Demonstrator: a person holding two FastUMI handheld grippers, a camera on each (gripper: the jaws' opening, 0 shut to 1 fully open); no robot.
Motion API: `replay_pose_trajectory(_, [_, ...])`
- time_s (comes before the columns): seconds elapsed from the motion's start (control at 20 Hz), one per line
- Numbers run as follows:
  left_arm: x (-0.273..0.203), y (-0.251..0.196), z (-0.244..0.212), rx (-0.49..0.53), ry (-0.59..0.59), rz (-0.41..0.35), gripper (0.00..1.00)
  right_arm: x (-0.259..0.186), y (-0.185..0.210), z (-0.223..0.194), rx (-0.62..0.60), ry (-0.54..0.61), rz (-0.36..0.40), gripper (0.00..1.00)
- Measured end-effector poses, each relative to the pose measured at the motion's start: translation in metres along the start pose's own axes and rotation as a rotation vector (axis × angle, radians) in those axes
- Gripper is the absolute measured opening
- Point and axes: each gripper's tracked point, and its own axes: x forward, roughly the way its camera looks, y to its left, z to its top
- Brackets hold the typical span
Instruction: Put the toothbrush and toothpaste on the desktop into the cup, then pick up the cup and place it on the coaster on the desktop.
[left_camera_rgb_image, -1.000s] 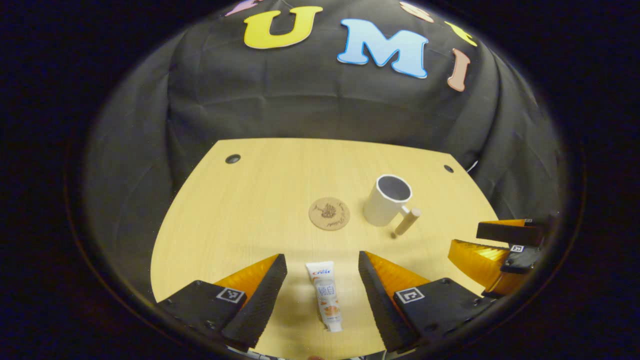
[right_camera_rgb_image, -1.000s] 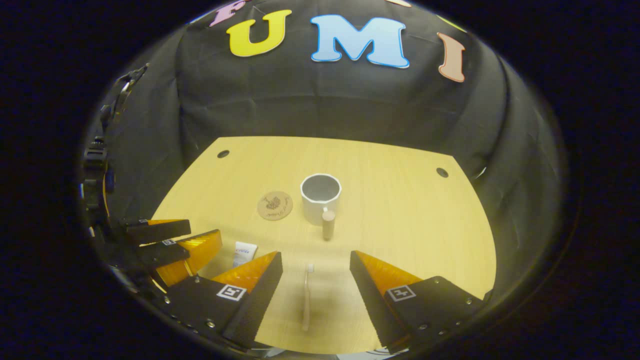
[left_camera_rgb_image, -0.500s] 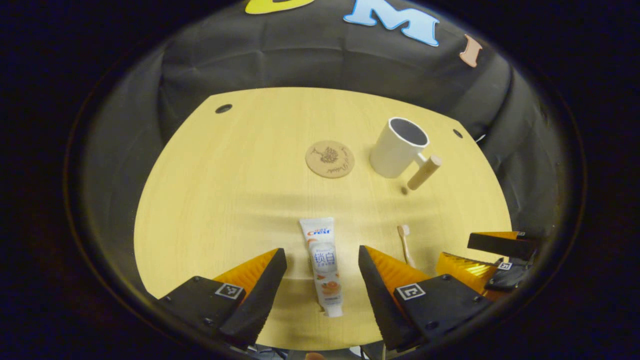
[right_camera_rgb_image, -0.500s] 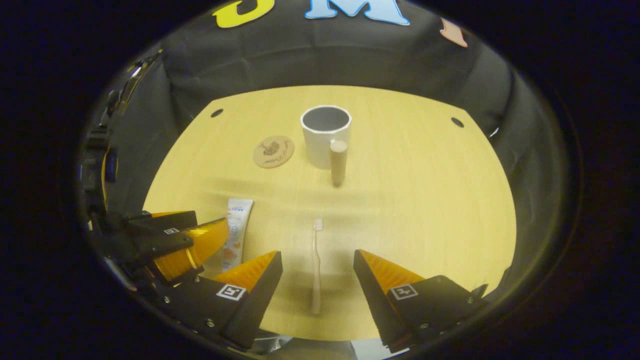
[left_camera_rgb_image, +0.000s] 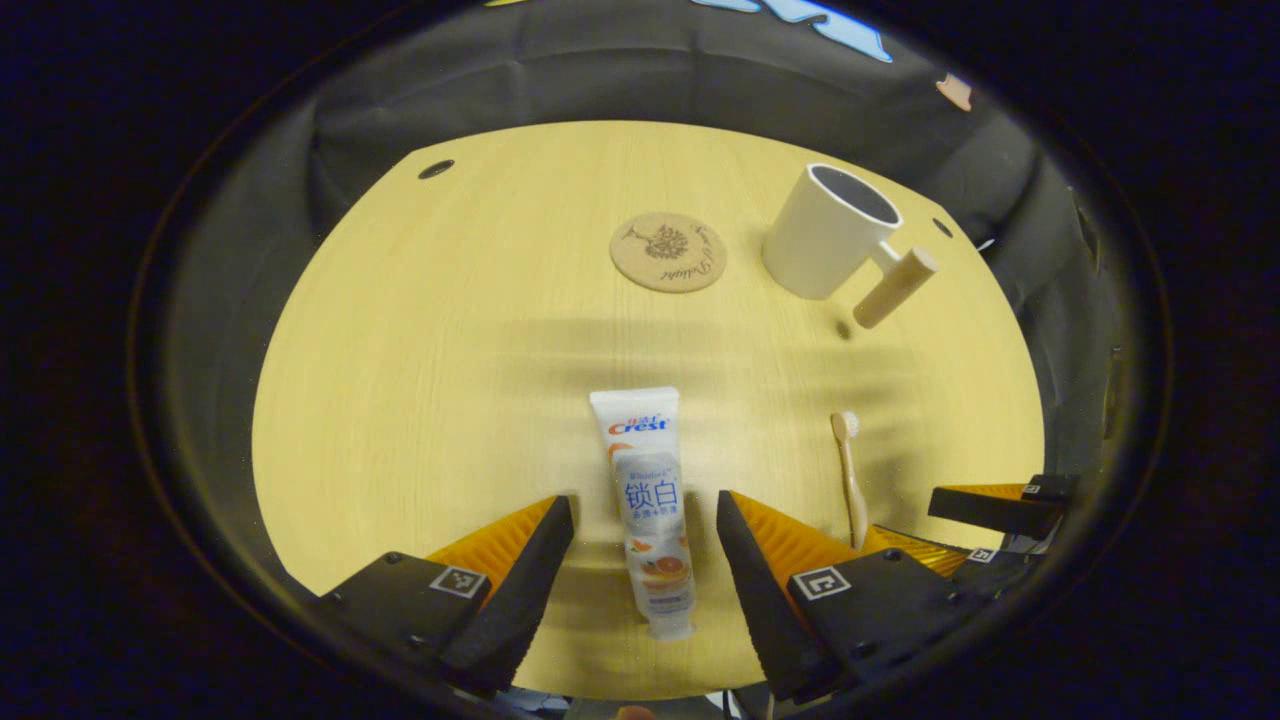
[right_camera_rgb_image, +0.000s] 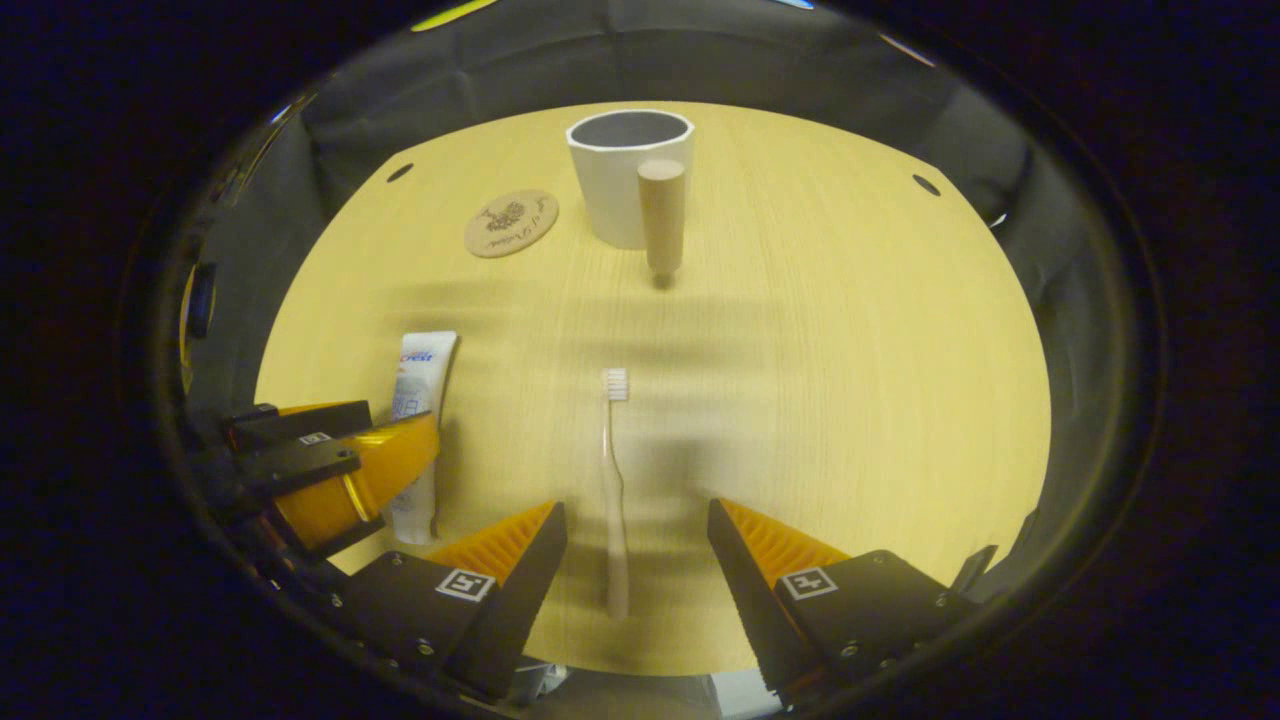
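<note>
Tabletop (left_camera_rgb_image: 420, 330): round coaster (left_camera_rgb_image: 668, 251) far centre, cup (left_camera_rgb_image: 828, 232) just to its right with handle (left_camera_rgb_image: 894, 288) toward the near right. Toothpaste (left_camera_rgb_image: 648, 500) lies between the left gripper's (left_camera_rgb_image: 640, 530) parted fingers; toothbrush (right_camera_rgb_image: 612, 490) between the right gripper's (right_camera_rgb_image: 636, 535), also apart. Tube print legible, not transcribed. Both grippers lower and nearer than 0.5 s ago.

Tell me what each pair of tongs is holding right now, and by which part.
Nothing is held. The left tongs stand open astride the toothpaste; the right tongs stand open astride the toothbrush handle.
</note>
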Motion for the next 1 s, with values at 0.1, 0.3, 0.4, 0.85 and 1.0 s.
replay_pose_trajectory(0.1, [0.007,0.001,-0.004,-0.004,0.017,0.012,0.95,0.007,0.001,-0.001,-0.012,0.02,-0.005,0.87])
replay_pose_trajectory(0.3, [0.016,0.007,-0.01,0.011,0.039,0.047,0.95,0.02,0.002,-0.004,-0.039,0.047,-0.027,0.86])
replay_pose_trajectory(0.4, [0.017,0.008,-0.007,0.024,0.032,0.063,0.93,0.026,0.004,-0.008,-0.056,0.067,-0.033,0.86])
replay_pose_trajectory(0.85, [0.019,0.007,-0.003,0.013,0.021,0.084,0.87,0.026,0.006,-0.011,-0.05,0.094,-0.039,0.58])
replay_pose_trajectory(1.0, [0.02,0.007,-0.002,0.01,0.03,0.083,0.65,0.03,0.005,-0.009,-0.04,0.099,-0.044,0.18])
